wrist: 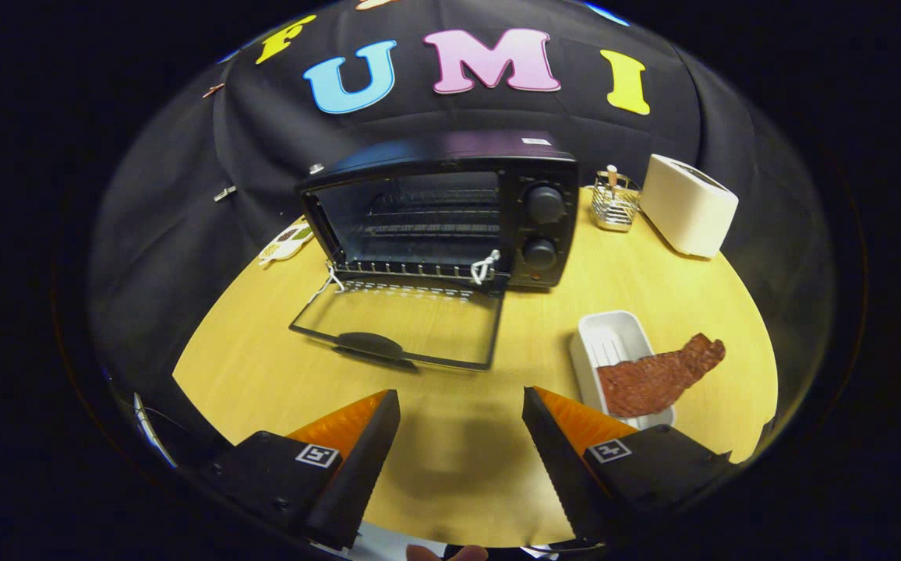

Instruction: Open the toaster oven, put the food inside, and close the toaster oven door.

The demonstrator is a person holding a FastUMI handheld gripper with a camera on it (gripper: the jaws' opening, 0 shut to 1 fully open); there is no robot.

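One wooden table [263, 366] under spread, empty jaws, open toaster oven [450, 210] beyond, black cloth wall [185, 202] behind.

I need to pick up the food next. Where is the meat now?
In the gripper view, the meat lies across the white tray, right of the open oven door, ahead and right of the open gripper.

Toaster oven [450, 210] at table [263, 366] rear, door [400, 323] lowered flat before it; tray [602, 343] holding meat slice [657, 378] front right; utensil rack [614, 204] and toaster [688, 204] right of oven; parted gripper [461, 413] fingers nearest, empty.
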